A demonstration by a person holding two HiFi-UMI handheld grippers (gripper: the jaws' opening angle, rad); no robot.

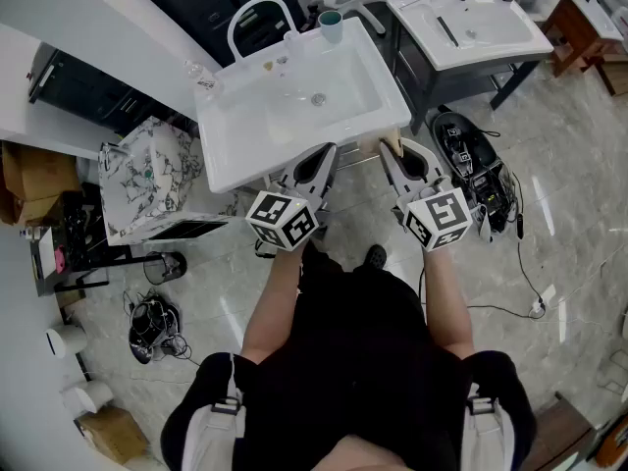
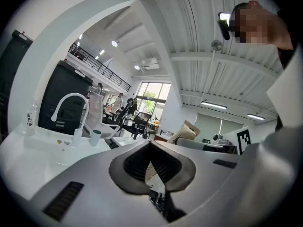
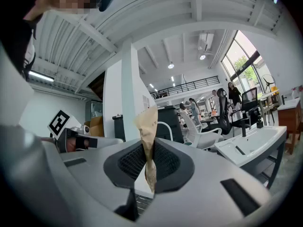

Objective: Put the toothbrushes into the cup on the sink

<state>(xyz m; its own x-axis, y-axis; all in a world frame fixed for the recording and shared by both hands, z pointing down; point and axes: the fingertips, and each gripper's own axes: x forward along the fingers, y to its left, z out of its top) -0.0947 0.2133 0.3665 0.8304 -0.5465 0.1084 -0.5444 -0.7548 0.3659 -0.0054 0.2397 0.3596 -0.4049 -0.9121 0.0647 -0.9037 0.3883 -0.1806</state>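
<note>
Head view: a person stands at a white sink (image 1: 294,106), holding the left gripper (image 1: 324,153) and right gripper (image 1: 400,155) over its near edge. A teal cup (image 1: 331,26) stands upright on the back rim, just beside the arched faucet (image 1: 260,10).

Left gripper view: the jaws are pressed together with nothing between them, and the cup is far off to the left.

Right gripper view: the jaws pinch a crumpled tan scrap (image 3: 147,136), which sticks up above them
</note>
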